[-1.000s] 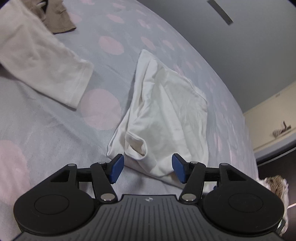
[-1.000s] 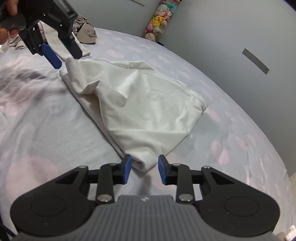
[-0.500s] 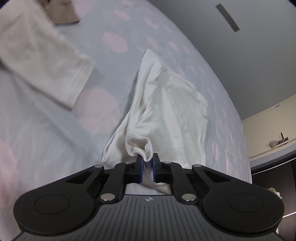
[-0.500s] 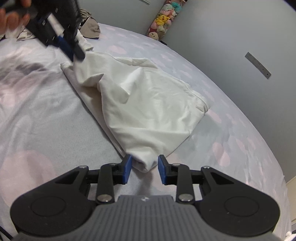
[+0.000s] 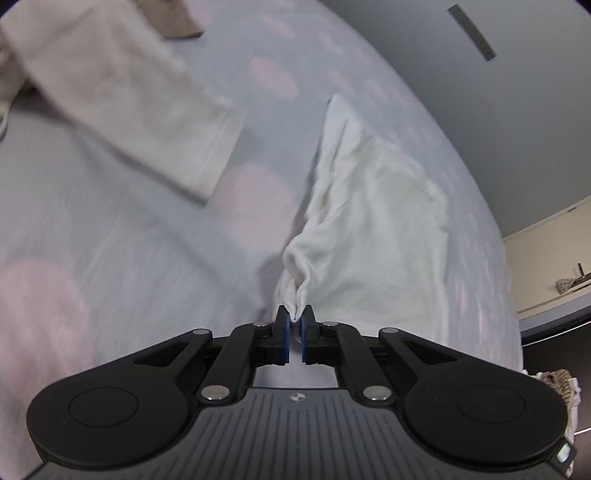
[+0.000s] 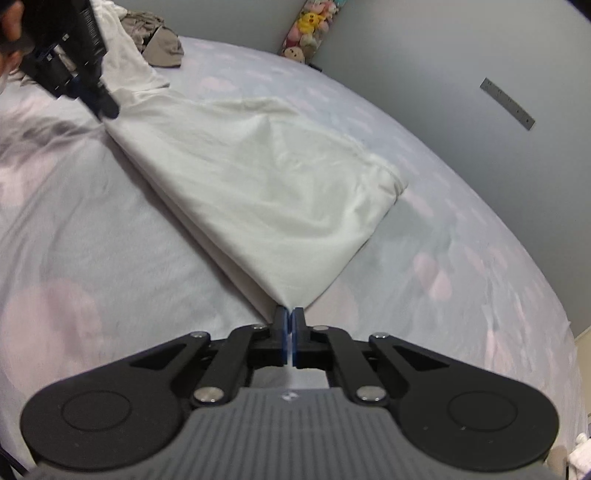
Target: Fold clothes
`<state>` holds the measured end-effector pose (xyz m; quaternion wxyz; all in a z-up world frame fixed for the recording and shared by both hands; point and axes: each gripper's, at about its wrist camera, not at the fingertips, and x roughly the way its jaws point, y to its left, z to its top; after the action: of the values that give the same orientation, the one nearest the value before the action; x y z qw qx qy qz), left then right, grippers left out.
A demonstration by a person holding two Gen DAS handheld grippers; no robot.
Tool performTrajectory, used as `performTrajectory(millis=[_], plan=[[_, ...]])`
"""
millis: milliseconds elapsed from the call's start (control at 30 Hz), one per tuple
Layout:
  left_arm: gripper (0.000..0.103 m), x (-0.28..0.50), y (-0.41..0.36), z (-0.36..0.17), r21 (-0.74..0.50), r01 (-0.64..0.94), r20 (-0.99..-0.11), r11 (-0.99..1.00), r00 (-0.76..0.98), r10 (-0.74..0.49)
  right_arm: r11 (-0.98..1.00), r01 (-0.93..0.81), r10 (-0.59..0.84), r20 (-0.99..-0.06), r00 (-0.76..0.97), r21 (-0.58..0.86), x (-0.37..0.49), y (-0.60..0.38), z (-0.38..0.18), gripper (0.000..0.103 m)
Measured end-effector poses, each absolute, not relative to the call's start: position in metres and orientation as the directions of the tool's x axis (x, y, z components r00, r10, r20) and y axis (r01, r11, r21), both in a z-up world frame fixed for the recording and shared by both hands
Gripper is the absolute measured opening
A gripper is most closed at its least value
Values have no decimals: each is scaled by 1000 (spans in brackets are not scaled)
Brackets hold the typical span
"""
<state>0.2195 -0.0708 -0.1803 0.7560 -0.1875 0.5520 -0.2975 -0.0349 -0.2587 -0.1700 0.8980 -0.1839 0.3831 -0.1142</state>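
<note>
1. I am pinching one corner of the white garment point(image 5: 373, 236) in my left gripper point(image 5: 294, 320).
2. It is lying on the dotted bedsheet point(image 6: 74, 229), soft, light, sagging between grips.
3. My right gripper point(image 6: 289, 313) is clamping the opposite corner.

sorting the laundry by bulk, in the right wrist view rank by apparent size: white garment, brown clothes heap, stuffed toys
1. white garment
2. brown clothes heap
3. stuffed toys

The last two look alike and lie far off, so their order is unsure.
</note>
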Motion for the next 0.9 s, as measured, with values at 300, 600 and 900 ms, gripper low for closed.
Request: performTrajectory(millis=[300, 600, 900], plan=[[19, 212, -43, -168, -703, 196, -622, 684, 297, -725, 918, 109, -356, -670, 651, -381, -49, -272, -162, 2], [47, 209, -44, -166, -678, 206, -633, 705, 324, -703, 969, 224, -238, -654, 718, -107, -44, -300, -133, 28], [47, 208, -53, -173, -689, 209, -631, 694, 297, -716, 865, -66, -295, -610, 735, -498, -30, -251, -152, 27]])
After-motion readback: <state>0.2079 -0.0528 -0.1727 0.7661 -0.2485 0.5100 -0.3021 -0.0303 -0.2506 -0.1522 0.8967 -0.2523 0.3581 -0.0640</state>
